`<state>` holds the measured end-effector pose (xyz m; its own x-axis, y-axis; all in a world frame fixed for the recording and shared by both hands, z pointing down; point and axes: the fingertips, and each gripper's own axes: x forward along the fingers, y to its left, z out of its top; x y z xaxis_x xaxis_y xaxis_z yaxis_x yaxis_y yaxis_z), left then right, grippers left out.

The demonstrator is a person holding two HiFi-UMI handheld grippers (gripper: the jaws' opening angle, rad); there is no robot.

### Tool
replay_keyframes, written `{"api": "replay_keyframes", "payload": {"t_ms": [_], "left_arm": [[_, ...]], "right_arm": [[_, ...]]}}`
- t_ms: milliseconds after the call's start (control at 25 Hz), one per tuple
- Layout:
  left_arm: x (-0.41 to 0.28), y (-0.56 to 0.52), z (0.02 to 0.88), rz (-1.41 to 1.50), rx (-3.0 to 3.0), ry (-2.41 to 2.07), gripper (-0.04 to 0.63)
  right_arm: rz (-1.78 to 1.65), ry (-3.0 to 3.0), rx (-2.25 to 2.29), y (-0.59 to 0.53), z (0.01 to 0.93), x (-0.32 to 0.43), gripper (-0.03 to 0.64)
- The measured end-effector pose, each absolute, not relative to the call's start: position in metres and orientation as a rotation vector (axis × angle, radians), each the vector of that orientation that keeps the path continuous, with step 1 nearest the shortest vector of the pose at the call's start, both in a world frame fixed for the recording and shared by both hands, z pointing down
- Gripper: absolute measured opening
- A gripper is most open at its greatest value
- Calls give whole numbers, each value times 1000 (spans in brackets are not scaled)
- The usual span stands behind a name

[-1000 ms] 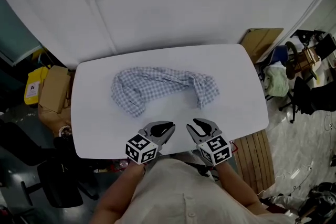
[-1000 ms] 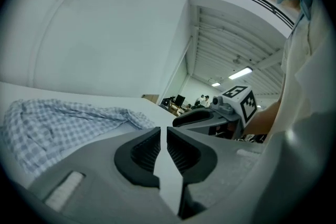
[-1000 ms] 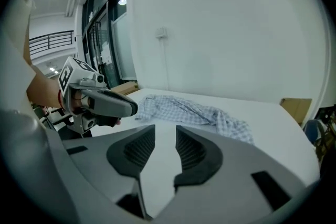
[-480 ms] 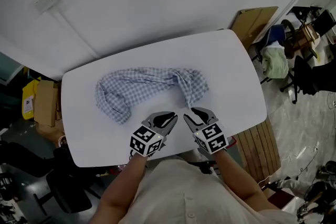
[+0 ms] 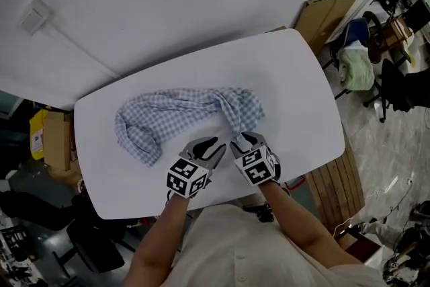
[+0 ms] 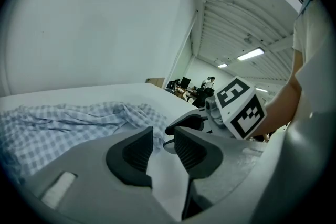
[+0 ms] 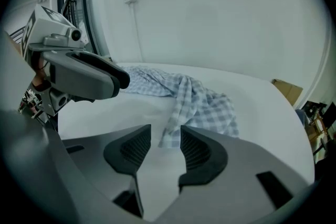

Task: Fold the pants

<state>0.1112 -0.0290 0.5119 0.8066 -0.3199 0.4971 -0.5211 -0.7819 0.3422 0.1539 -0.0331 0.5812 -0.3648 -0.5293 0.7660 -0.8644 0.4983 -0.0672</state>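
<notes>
Head view: pants (image 5: 181, 111) lie bunched in a curved band, ctr-left of frame, on the white table (image 5: 302, 70). No flat panel and no crease line show, legs not laid out. Both grippers sit low-centre by the table's near edge. The right gripper (image 5: 244, 139) has its tips at the pants' lower-right end. The left gripper (image 5: 211, 148) is just beside it, over bare tabletop.

Left gripper view: jaws parted a little, having just been opening, w/ nothing but bare table btw the pads, so released and empty. Pants fill the left of frame, beyond the tips and not touched. The other gripper's marker cube shows ctr-right.

Right gripper view: jaws also parted and just been opening. A checked corner of the pants hangs right ahead, in line w/ the gap, but the pads don't press it, so no grasp yet. The left gripper shows at upper left.

Progress, as a judgement: approx zero. Nothing is folded and the cloth isn't even spread. Left to do: take the near end, pull the pants flat, line up the legs, then make the folds. The right side looks closest to a first pinch.
</notes>
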Motion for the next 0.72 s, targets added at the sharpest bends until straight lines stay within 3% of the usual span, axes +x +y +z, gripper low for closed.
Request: {"api": "replay_keyframes", "payload": {"t_ms": [400, 440, 520, 720], "left_arm": [[119, -38, 527, 580, 2468, -652, 114], [119, -39, 527, 579, 2466, -653, 114], [119, -40, 528, 578, 2467, -658, 114], [119, -49, 525, 574, 2493, -665, 114]], "right_arm": [[615, -1975, 1097, -47, 608, 154, 181], [596, -1966, 1093, -49, 610, 155, 168], [564, -1959, 1081, -50, 609, 159, 71], [620, -2001, 1022, -50, 593, 174, 40]]}}
